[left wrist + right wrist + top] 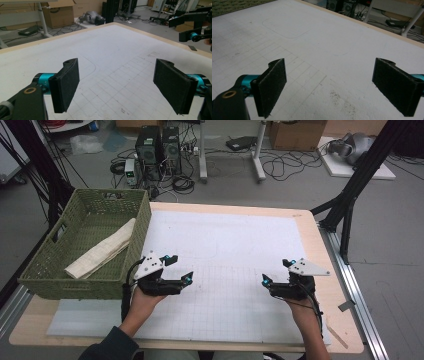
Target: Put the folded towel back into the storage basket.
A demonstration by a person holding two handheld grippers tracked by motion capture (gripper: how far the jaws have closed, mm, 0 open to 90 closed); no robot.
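High view first: both grippers hang over the white gridded mat [225, 270], jaws spread wide and holding nothing. The left gripper [179, 269] sits just beside the green woven plastic basket [87, 287], near its front right corner; the right gripper [276, 271] is well apart from the basket, over at the mat's far side. Inside the basket lies a cream rolled cloth [102, 251], slanting from the front wall up toward the right wall. To my eye the cloth is the thing nearest the left gripper, lying behind and to its left, past the basket's rim. Reaching it well would mean lifting over that rim and coming down across the roll, not along it.
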